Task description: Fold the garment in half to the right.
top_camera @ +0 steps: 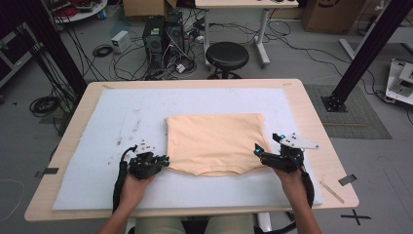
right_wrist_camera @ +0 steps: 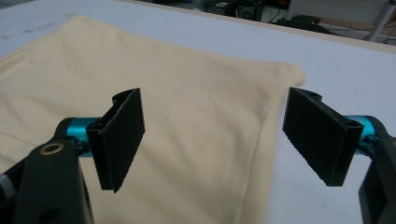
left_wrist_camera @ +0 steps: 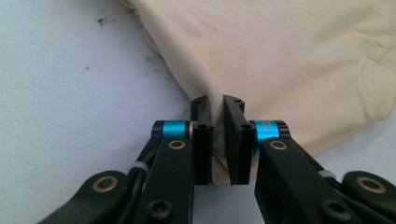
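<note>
**Folded cream garment on padded surface, one gripper at each near corner**

Left edge of surface: bare wood rim (top_camera: 73,131) showing beside a white padding sheet (top_camera: 97,146) that covers most of the top; a few dark specks mark the sheet near its left middle.

Left gripper (top_camera: 163,161): held in the person's left hand (top_camera: 134,187), black cable looping off behind it. Jaws drawn narrow and pinching the garment's near-left corner; in the left gripper view a fold of the cloth sits between the two pads.

Centre: folded cream garment (top_camera: 214,141), lying flat in the middle of the sheet, roughly square, its curved neckline at the near edge. Nothing lies on top of it.

Right gripper (top_camera: 257,150): held in the right hand (top_camera: 292,180), grey three-cornered plate on top. Jaws stand wide apart, poised over the garment's near-right corner; the right gripper view shows the cloth's side edge running between the pads with neither pad touching it.

Beyond the surface: black round stool (top_camera: 227,56) just past the far edge, computer towers (top_camera: 163,36) and tangled cables on the floor, black frame posts (top_camera: 363,53) at the right.
</note>
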Action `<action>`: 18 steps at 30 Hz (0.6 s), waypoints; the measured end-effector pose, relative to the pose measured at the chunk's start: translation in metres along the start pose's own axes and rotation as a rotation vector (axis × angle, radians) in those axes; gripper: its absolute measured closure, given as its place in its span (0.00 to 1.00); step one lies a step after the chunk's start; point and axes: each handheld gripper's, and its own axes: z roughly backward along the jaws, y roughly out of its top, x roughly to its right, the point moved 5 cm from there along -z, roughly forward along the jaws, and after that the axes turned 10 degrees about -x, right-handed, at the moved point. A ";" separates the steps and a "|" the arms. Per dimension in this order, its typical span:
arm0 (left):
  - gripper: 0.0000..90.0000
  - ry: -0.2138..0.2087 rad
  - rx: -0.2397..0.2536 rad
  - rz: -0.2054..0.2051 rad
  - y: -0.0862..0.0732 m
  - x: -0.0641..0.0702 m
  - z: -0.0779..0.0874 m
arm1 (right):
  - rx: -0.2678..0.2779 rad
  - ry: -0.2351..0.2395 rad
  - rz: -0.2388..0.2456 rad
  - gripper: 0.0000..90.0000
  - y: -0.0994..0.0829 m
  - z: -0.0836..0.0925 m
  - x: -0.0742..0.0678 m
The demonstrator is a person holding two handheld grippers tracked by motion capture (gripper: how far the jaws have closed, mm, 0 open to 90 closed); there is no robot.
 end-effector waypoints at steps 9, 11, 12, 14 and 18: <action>0.94 -0.043 0.061 0.035 0.003 0.001 0.006 | -0.005 0.113 0.013 0.24 0.036 -0.029 -0.026; 0.94 -0.057 0.069 0.041 0.004 0.001 0.007 | -0.014 0.139 0.024 0.24 0.047 -0.038 -0.034; 0.94 -0.057 0.069 0.040 0.003 0.001 0.008 | -0.014 0.158 0.025 0.24 0.052 -0.043 -0.037; 0.94 -0.059 0.067 0.036 0.003 0.002 0.008 | -0.034 0.165 0.039 0.24 0.061 -0.054 -0.043; 0.93 -0.060 0.067 0.035 0.002 0.003 0.007 | -0.068 0.206 0.063 0.24 0.079 -0.080 -0.056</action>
